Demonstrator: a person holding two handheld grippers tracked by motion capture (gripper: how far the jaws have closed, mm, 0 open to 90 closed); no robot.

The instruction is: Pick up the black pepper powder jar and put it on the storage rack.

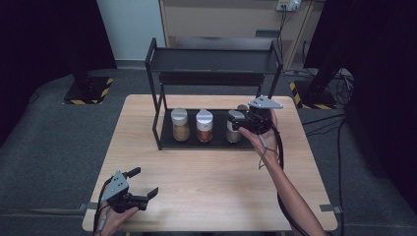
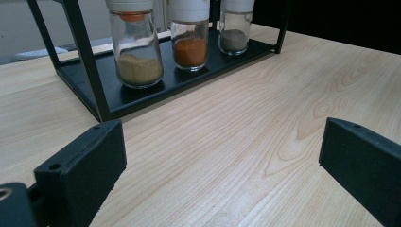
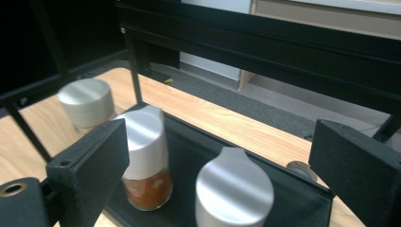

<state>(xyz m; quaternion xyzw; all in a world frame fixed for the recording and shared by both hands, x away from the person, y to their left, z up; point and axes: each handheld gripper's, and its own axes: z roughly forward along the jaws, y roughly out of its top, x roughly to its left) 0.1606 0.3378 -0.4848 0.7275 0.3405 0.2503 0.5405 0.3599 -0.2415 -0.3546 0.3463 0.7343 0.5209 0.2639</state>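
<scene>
On the lower shelf of a black two-tier rack (image 1: 211, 61) three glass spice jars with white caps stand in a row. They are a tan-powder jar (image 1: 180, 125), an orange-powder jar (image 1: 204, 126) and a grey-powder jar (image 1: 233, 129). My right gripper (image 1: 242, 121) hovers just above and to the right of the grey jar. In the right gripper view its jaws (image 3: 222, 142) stand wide open, with the grey jar's cap (image 3: 234, 189) below and between them, untouched. My left gripper (image 1: 145, 182) rests open near the table's front left corner, with nothing in it (image 2: 222, 156).
The rack's upper shelf and crossbar (image 3: 265, 45) hang close above the right gripper. A small round object (image 3: 300, 168) lies behind the grey jar at the shelf's back edge. Bare wooden table (image 1: 206, 177) stretches between rack and left gripper. Beyond the table stands a cabinet (image 1: 221, 19).
</scene>
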